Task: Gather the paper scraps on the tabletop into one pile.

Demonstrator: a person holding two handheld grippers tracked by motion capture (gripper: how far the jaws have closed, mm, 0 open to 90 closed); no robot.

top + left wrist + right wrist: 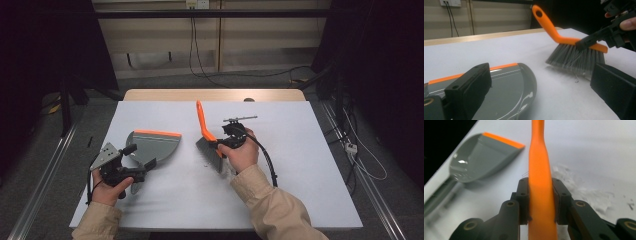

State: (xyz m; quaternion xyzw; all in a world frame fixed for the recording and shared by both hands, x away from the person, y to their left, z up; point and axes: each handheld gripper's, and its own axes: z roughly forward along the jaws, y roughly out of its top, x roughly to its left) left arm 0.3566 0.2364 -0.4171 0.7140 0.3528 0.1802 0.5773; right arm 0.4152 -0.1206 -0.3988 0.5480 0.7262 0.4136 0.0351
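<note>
Brush [209, 145]: is being held upright on the white bench [300, 165], near its middle, with the grey bristles [576, 58] touching the surface and the orange handle [540, 170] slanting up and away from the person.
Right gripper [540, 202]: is being held just right of the brush in the high view; its fingers [524, 200] are being clenched on the orange handle, 1 on each side, as seen in the right gripper view.
Dustpan [152, 145]: is lying flat on the bench, left of the brush and apart from it, with the orange lip [157, 133] turned to the far side.
Left gripper [134, 170]: is being held at the near end of the dustpan; in the left gripper view the 2 fingers [469, 90] are standing wide apart, released, with the pan's near edge between them; whether the handle is being touched cannot be told.
Crumbs [584, 190]: pale bits are lying scattered on the bench beside the bristles.
</note>
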